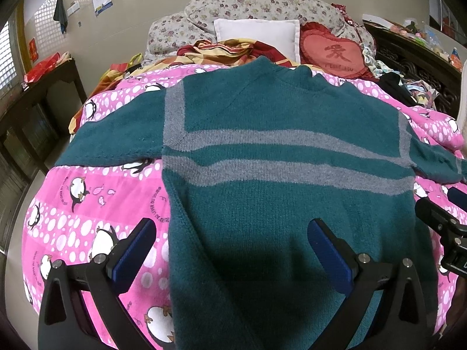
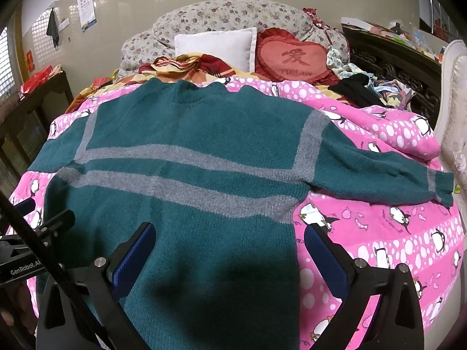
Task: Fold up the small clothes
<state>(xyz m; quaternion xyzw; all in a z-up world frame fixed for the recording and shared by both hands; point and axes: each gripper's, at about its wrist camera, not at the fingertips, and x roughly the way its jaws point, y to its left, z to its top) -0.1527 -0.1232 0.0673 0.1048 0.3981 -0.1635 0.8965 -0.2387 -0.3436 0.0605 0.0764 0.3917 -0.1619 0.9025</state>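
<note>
A teal knitted sweater with grey stripes [image 1: 280,110] lies flat on the pink penguin quilt [image 1: 87,204], sleeves spread to both sides, neck toward the pillows. My left gripper [image 1: 233,250] is open and empty above the sweater's lower left edge. My right gripper [image 2: 230,250] is open and empty above the sweater [image 2: 198,134], over its lower right edge. The right sleeve [image 2: 394,175] stretches out over the quilt [image 2: 394,233]. The right gripper also shows at the right edge of the left wrist view [image 1: 446,224].
A white pillow [image 1: 259,36], a red heart cushion [image 1: 335,54] and a floral duvet [image 1: 248,5] are piled at the bed's head. Loose clothes [image 2: 364,87] lie at the far right. A dark cabinet [image 1: 35,110] stands left of the bed.
</note>
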